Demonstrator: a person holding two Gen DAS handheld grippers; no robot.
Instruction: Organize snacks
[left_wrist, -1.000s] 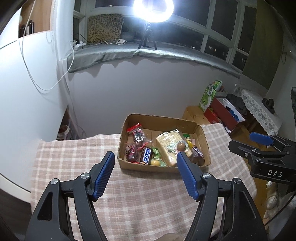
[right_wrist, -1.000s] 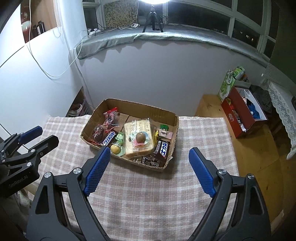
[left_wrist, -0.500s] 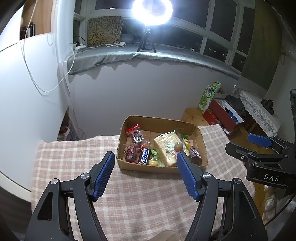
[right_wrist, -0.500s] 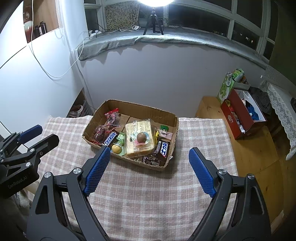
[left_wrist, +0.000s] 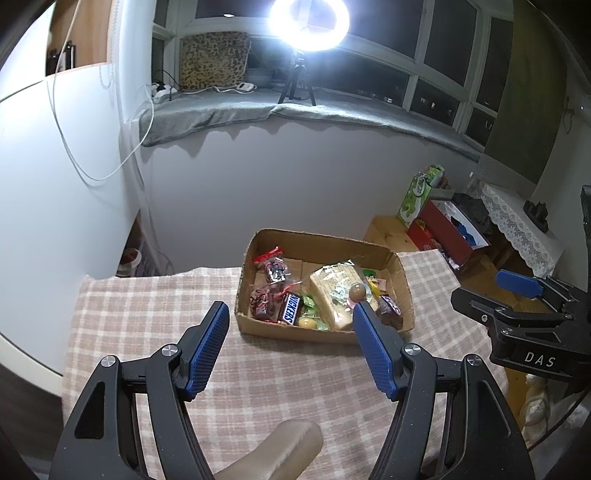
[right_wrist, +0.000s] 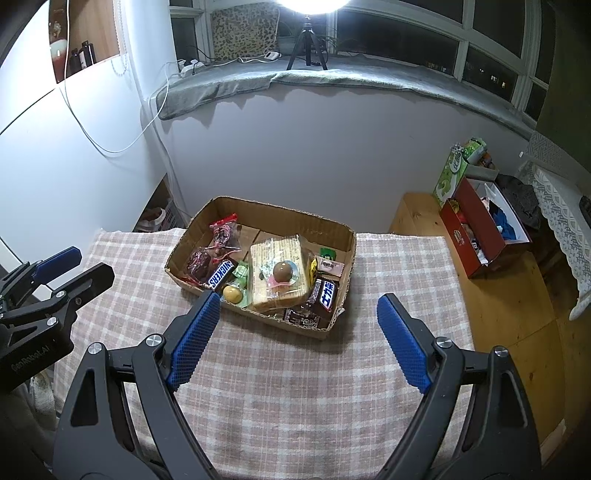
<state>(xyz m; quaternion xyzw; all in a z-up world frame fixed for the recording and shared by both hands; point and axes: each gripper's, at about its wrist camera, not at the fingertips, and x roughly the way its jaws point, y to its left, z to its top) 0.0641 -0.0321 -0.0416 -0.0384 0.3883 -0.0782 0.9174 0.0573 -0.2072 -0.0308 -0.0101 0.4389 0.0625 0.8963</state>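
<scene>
Hovering above the checked counter (right_wrist: 295, 387), we hold left tongs (left_wrist: 291, 321) and right tongs (right_wrist: 297, 304) spread, empty; the cardboard box (right_wrist: 258, 212) of snacks sits just ahead.

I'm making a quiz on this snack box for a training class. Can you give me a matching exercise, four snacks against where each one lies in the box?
1. Snickers bar
2. brown ball
3. red-topped packet
4. yellow ball

A. far left corner
B. on top of the big bread pack
C. near wall, left of the bread pack
D. just behind the yellow ball

Pairs: 1-D, 2-B, 3-A, 4-C
</scene>
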